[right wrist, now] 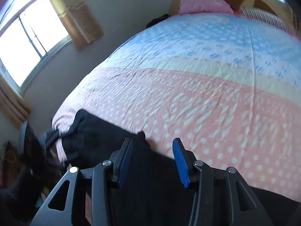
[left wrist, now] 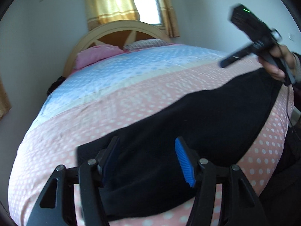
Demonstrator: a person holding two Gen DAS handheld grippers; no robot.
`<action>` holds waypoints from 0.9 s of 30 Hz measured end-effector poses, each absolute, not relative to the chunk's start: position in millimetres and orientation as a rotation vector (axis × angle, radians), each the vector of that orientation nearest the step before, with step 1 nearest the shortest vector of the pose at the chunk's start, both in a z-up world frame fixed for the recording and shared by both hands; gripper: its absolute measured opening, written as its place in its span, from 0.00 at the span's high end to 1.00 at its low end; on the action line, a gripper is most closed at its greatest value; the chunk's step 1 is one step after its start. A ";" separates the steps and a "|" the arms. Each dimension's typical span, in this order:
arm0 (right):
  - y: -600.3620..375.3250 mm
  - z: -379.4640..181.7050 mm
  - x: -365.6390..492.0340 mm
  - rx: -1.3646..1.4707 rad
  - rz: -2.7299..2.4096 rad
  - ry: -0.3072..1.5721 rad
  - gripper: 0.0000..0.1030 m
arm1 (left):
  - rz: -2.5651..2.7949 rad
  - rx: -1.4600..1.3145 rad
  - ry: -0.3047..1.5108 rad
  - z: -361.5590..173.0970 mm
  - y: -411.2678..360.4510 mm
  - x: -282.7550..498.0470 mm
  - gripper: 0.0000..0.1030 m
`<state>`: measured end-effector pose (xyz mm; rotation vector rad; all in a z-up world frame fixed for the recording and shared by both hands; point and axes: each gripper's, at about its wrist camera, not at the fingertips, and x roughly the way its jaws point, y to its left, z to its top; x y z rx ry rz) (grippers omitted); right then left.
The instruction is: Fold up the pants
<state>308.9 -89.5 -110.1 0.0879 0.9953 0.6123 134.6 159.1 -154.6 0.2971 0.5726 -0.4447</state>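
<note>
I see the black pants (left wrist: 188, 124) lying flat along the near edge of the bed (left wrist: 116, 101). Both the left gripper (left wrist: 148, 162) and right gripper (right wrist: 151, 160) hang above them, fingers apart and empty. A fold appears laid; the next move calls for a fresh grasp at an end.

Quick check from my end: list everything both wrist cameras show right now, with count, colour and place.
pants: one, black, lying flat across the pink near part of the bed
bedspread: one, pink, cream and blue bands with dots, covering the bed
pillows: two, one pink, one pale patterned, at the headboard
headboard: one, cream and brown, arched
curtains: tan, beside the windows
left gripper: black, blue pads, open over the pants
right gripper: same, open
hand: one, holding the right gripper
</note>
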 end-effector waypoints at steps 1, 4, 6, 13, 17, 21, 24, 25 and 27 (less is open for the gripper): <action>-86.9 -118.2 320.6 0.136 0.611 1.022 0.57 | -0.460 0.305 0.586 -158.9 152.3 134.5 0.39; -78.2 -140.4 343.0 0.248 0.637 1.102 0.58 | -0.512 0.325 0.655 -170.9 141.5 131.5 0.39; -68.4 -151.5 347.9 0.274 0.652 1.144 0.59 | -0.525 0.331 0.672 -175.2 142.4 127.2 0.39; -47.0 -179.3 351.0 0.335 0.677 1.251 0.88 | -0.587 0.266 0.698 -176.7 160.0 125.3 0.39; -63.0 -169.1 349.5 0.471 0.706 1.196 0.92 | -0.595 0.256 0.693 -177.4 159.9 125.2 0.39; -69.0 -155.0 343.6 0.513 0.718 1.133 1.00 | -0.597 0.255 0.684 -179.2 160.9 125.0 0.38; -75.4 -159.1 348.7 0.549 0.709 1.149 1.00 | -0.596 0.250 0.680 -181.5 161.6 115.2 0.38; -75.8 -161.0 349.7 0.517 0.669 1.150 1.00 | -0.596 0.249 0.680 -183.1 162.1 119.3 0.38; -78.3 -164.2 350.3 0.490 0.652 1.151 1.00 | -0.594 0.251 0.679 -183.3 159.8 118.3 0.37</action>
